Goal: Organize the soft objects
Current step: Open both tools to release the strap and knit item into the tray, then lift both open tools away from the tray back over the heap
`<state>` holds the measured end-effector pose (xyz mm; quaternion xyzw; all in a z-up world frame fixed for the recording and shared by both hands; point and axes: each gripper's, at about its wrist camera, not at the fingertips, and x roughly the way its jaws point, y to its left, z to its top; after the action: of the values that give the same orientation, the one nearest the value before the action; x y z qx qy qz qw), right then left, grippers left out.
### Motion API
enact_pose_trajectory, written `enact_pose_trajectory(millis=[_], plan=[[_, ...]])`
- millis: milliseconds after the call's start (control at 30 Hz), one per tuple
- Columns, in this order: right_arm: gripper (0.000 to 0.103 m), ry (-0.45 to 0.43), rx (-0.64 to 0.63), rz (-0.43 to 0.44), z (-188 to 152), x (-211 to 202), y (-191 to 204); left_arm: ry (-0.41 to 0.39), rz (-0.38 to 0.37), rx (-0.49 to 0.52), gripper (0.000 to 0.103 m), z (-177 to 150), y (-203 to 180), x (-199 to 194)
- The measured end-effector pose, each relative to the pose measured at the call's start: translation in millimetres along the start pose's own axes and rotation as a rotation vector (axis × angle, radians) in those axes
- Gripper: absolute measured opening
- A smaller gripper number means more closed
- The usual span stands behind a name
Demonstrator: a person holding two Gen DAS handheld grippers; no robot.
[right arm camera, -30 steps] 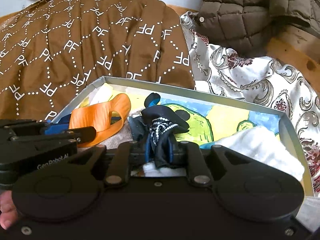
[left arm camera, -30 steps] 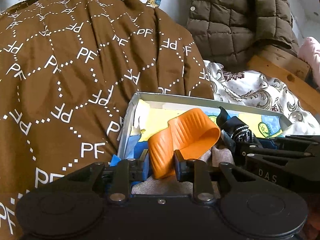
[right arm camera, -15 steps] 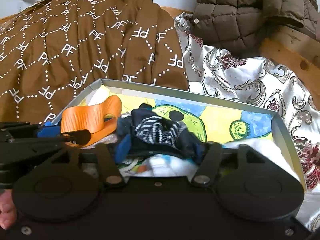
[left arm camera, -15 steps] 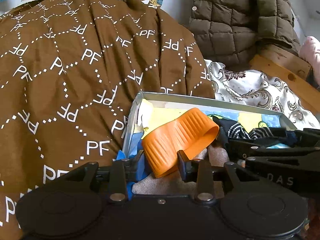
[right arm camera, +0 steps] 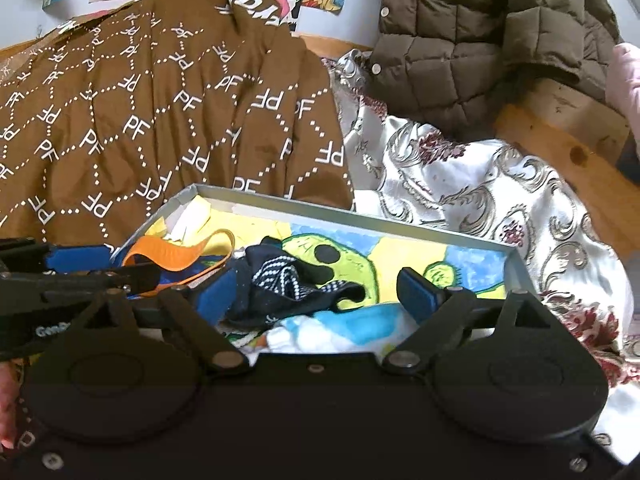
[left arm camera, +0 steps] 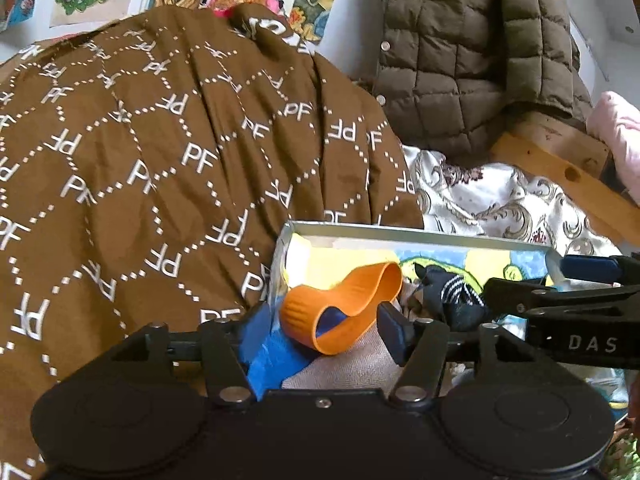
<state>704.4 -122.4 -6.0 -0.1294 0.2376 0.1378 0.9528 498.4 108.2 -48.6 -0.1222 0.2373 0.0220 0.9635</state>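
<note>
Orange band and dark sock lie released inside the box; left gripper and right gripper are opening, pads clear, so both items settle there.

The tray's near edge is hidden behind the gripper body, and a white cloth shows only partly.

A wooden-framed bed carries a brown "PF" quilt across its left side, a white floral sheet on its right, an olive puffer jacket at the far edge, and a shallow grey box at the near edge.
</note>
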Motion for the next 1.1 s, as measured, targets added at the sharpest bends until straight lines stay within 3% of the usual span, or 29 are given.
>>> enact_pose_trajectory(millis=[433,800,1100], plan=[[0.102,-0.064,0.018,-0.039,17.4,-69.7,-27.9,-0.07,0.006,-0.037,0.084,17.7,-0.1,-48.5],[0.102,-0.116,0.019,-0.054,27.7,-136.3,-43.7,-0.153,0.009,-0.03,0.098,20.5,-11.5,-98.5],[0.102,-0.154,0.04,-0.042,19.0,-205.0,-62.3,-0.195,0.024,0.002,0.102,11.9,-25.1,-135.0]])
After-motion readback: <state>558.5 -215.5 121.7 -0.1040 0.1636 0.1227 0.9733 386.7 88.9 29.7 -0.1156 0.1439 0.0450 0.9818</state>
